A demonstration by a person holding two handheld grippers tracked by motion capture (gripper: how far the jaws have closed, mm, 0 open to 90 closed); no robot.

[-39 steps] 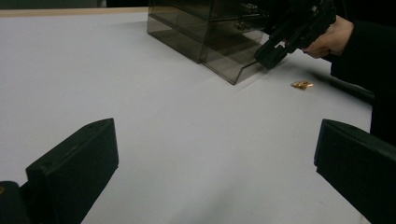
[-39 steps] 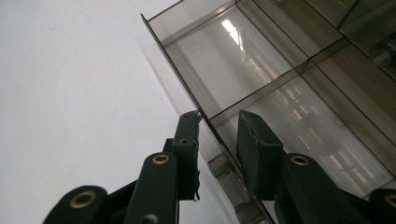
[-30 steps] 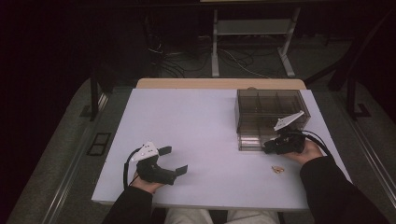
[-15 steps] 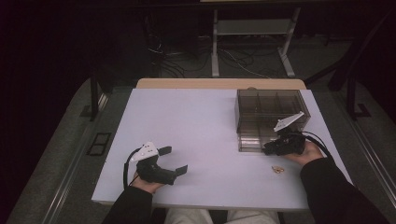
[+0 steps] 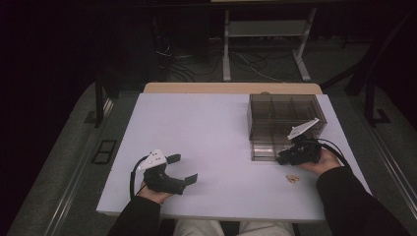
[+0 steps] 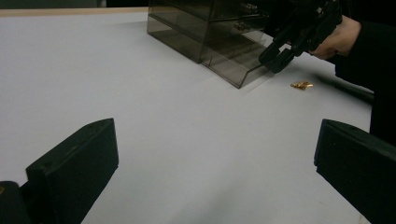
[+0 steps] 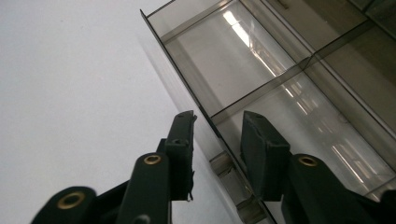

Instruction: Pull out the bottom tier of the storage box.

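Two grippers are at work on a white table (image 5: pixel 206 128). The left gripper (image 5: pixel 183 169) rests released near the front edge, jaws wide apart and empty. The right gripper (image 5: pixel 284 158) sits at the smoked plastic drawer box (image 5: pixel 282 115) on the right side, its jaws straddling the front wall of the pulled-out bottom drawer (image 7: pixel 261 93) at the small handle tab (image 7: pixel 224 165), with gaps visible on both sides, so not yet clenched.

The drawer looks light, rigid and slick, thin-walled; I judge the tab the best hold, since the bare wall may slip.

The right gripper view shows the drawer's dividers and that gap; the left gripper view shows a small gold piece (image 6: pixel 301 85) lying just beside the drawer.
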